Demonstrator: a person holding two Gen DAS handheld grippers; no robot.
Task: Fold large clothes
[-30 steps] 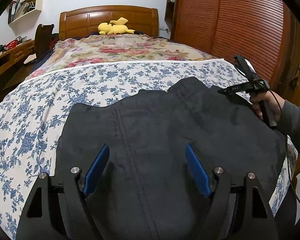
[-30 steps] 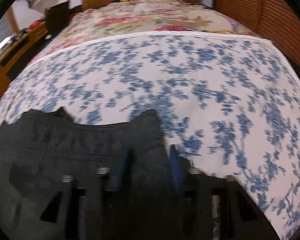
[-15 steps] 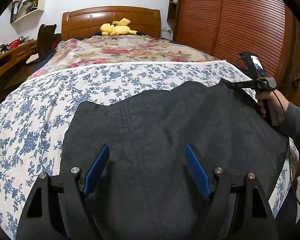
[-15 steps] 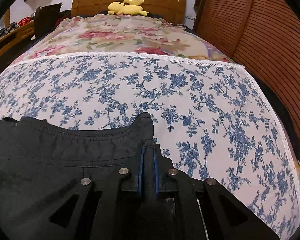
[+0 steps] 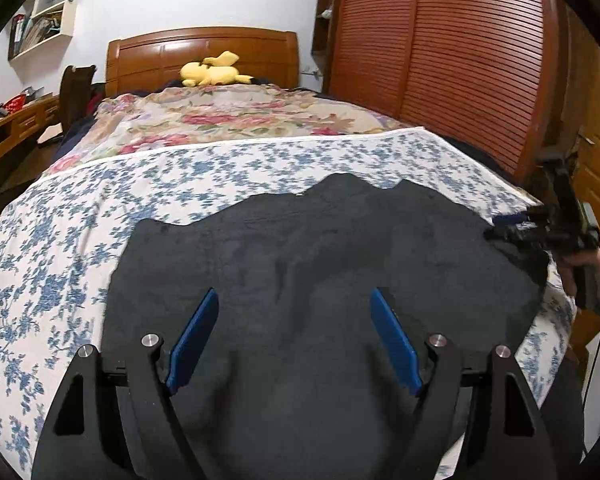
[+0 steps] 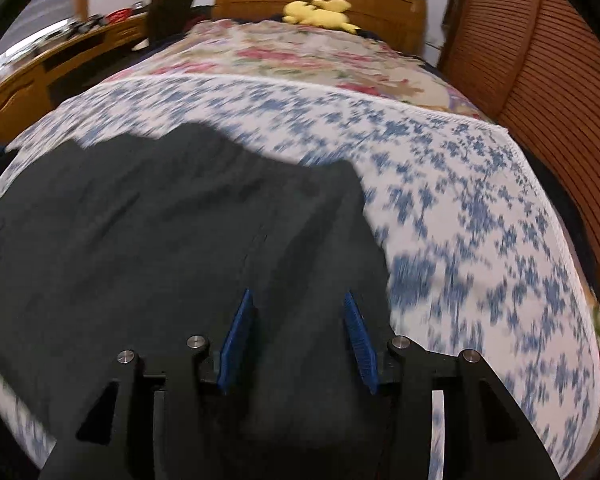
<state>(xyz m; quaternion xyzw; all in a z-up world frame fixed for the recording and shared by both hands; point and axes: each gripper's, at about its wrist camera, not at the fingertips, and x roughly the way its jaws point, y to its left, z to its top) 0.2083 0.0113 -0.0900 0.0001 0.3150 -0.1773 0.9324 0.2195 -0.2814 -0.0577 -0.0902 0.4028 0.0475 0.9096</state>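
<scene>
Dark garment (image 5: 320,264) spread flat on the near end of the bed, over the blue-flowered sheet (image 5: 100,200). My left gripper (image 5: 294,316) above it, jaws wide apart. My right gripper (image 6: 298,312) over its right edge, jaws apart, empty. Yellow plush toy (image 5: 214,74) far by the headboard.

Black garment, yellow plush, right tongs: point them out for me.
Black garment (image 5: 320,264): left wrist view, middle of the cloth.
Yellow plush (image 6: 320,12): right wrist view, its body.
Right tongs (image 6: 298,332): right wrist view, midway between the blue tips.
</scene>
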